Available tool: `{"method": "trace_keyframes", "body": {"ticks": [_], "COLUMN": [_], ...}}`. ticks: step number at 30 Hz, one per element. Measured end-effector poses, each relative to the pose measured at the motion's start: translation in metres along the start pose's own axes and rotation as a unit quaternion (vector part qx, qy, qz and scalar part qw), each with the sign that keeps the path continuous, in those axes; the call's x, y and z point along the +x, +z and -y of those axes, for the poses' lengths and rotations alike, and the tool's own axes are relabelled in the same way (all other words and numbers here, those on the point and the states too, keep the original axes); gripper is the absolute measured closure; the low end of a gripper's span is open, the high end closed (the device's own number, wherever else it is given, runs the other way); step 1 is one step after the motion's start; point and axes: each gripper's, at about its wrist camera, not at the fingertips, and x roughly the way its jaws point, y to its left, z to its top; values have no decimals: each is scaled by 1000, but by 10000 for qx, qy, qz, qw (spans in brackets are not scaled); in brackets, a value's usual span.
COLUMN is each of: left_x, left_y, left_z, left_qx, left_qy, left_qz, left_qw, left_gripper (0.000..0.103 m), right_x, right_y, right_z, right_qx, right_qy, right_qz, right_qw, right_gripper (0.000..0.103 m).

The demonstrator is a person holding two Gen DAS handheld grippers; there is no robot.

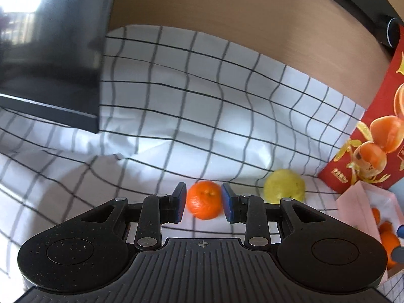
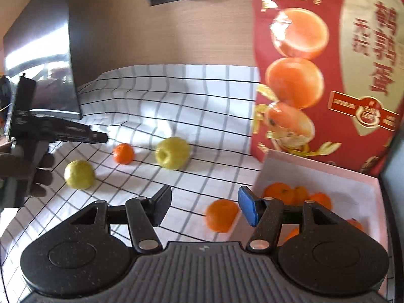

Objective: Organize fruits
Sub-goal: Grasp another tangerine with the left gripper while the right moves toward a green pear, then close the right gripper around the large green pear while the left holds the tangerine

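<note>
At desk's right side | pink box (image 2: pixel 328 176) lies right of left fingers (image 1: pixel 203 198), pinched narrow on held mandarin (image 1: pixel 205 202) | right fingers (image 2: pixel 205 200) nearer box, half-open, gripping nothing, loose mandarin (image 2: pixel 221 216) between them

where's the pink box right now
In the right wrist view the pink box sits at lower right on the checked cloth, before the red fruit carton.

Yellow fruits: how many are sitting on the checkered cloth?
2. The left yellow fruit lies toward the left side of the cloth. The middle yellow fruit sits just right of a small orange. More could be hiding out of view.
</note>
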Motion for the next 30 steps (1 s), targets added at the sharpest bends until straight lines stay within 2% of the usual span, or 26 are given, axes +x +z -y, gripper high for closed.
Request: {"method": "trace_keyframes", "body": {"ticks": [3, 7, 8, 11, 13, 14, 18, 21, 27, 30], "left_x": [14, 31, 34, 40, 46, 49, 54, 56, 43, 24], "left_y": [-2, -5, -6, -7, -7, -6, -1, -1, -9, -21], "left_z": [16, 37, 41, 47, 50, 50, 34, 24, 7, 12], "left_qx": [157, 597, 640, 799, 966, 962, 457, 292, -50, -237], "left_qy": [61, 518, 582, 822, 1118, 1236, 1243, 1177, 800, 243], "left_qz": [-95, -234, -257, -279, -365, -410, -463, -445, -293, -119], "left_qw": [9998, 9966, 9959, 9930, 9884, 9868, 9901, 9916, 9964, 9994], "left_gripper": [69, 68, 64, 60, 60, 56, 55, 56, 56, 56], "right_x": [0, 2, 2, 3, 4, 4, 2, -2, -4, -1], "right_y": [1, -2, -3, -6, -8, -9, -13, -14, -12, -9], "right_z": [-6, -1, 1, 8, 12, 13, 16, 18, 18, 16], "right_qx": [-67, -55, -40, 38, 83, 100, 115, 116, 15, -113], "right_qy": [-9, -70, -87, -133, -153, -158, -180, -213, -376, -502], "right_qz": [-39, -160, -168, -211, -243, -258, -268, -252, -230, -222], "right_qw": [10000, 9998, 9998, 9997, 9996, 9995, 9994, 9994, 9990, 9984], "right_gripper": [44, 44, 44, 44, 44, 44, 44, 44, 44, 44]}}
